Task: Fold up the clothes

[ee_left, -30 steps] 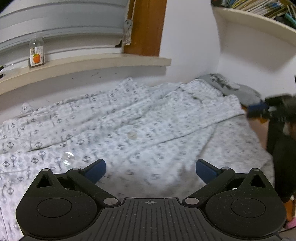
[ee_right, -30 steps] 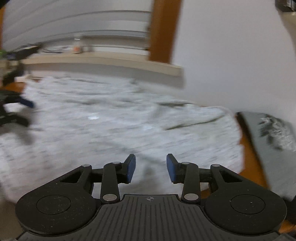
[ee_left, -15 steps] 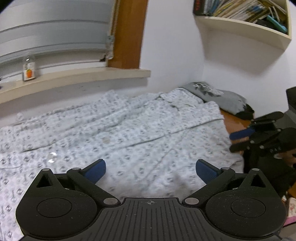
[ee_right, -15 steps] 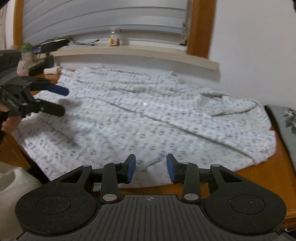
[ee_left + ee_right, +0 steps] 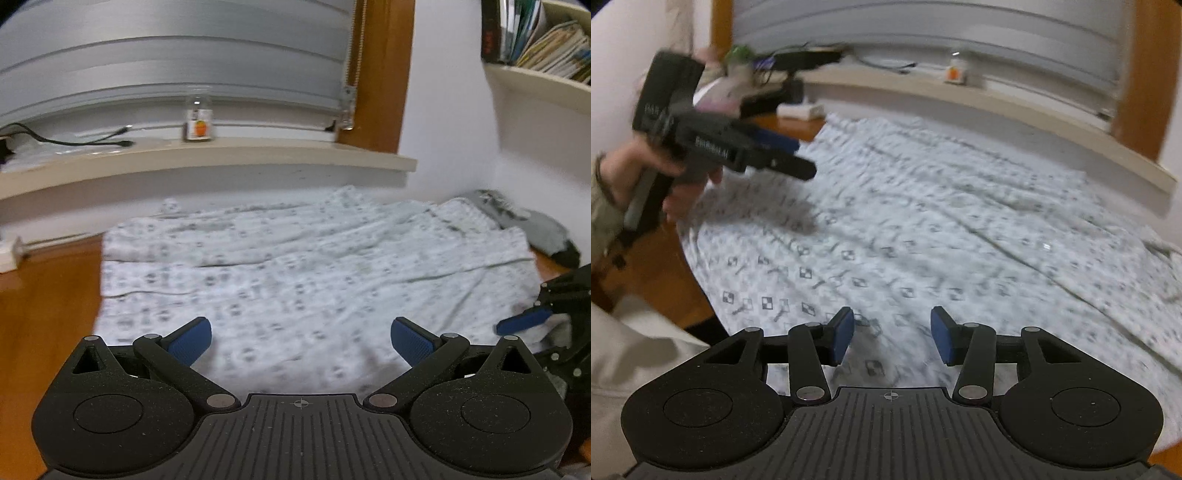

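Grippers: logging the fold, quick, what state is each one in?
Left hand-held gripper: open wide, empty, above the shirt.
Right hand-held gripper: jaws opening, nothing between them.

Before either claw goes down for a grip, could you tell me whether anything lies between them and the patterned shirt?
Nothing visible does. The patterned shirt lies spread directly under the left claw and the right claw, whose jaws are opening with nothing between them. The grey garment lies off to one side.
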Available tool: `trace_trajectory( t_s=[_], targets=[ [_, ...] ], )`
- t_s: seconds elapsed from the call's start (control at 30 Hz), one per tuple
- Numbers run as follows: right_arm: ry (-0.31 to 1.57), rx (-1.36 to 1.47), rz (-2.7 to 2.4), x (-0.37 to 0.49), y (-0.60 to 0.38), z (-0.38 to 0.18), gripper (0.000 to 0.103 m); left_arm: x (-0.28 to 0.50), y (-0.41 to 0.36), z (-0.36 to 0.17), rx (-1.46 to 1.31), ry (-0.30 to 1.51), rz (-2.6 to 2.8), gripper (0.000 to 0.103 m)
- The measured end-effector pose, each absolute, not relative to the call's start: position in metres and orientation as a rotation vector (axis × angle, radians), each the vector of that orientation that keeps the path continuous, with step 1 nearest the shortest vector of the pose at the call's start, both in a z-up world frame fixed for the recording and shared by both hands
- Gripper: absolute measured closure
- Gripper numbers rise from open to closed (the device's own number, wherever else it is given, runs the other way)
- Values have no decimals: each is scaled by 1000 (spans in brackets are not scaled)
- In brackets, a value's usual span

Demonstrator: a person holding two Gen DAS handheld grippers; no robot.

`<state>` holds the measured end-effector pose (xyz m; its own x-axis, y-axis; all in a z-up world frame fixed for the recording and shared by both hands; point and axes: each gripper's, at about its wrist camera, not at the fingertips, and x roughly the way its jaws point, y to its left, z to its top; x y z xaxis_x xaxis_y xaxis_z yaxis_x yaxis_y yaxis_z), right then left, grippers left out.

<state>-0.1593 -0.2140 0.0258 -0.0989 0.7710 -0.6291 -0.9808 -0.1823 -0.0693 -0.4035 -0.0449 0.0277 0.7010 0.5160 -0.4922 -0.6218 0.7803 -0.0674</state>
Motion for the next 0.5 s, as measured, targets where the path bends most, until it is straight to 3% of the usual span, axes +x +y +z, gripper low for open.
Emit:
trace_trajectory(
  t_s=[0.07,0.1,0.13,0.5],
  targets=[
    [440,-627,1672,-156,-211,26,65,-405,-42,27,-233,475,653,0],
    [457,-612,1671,-151,-210,27,88,-406,-40,27,-239,472,657,0],
    [472,-596,1670,-147,-209,28,96,-407,-38,28,-245,464,659,0],
    [197,-247,1287,-68,-246,83,99,-410,-29,31,-269,443,680,0]
  ],
)
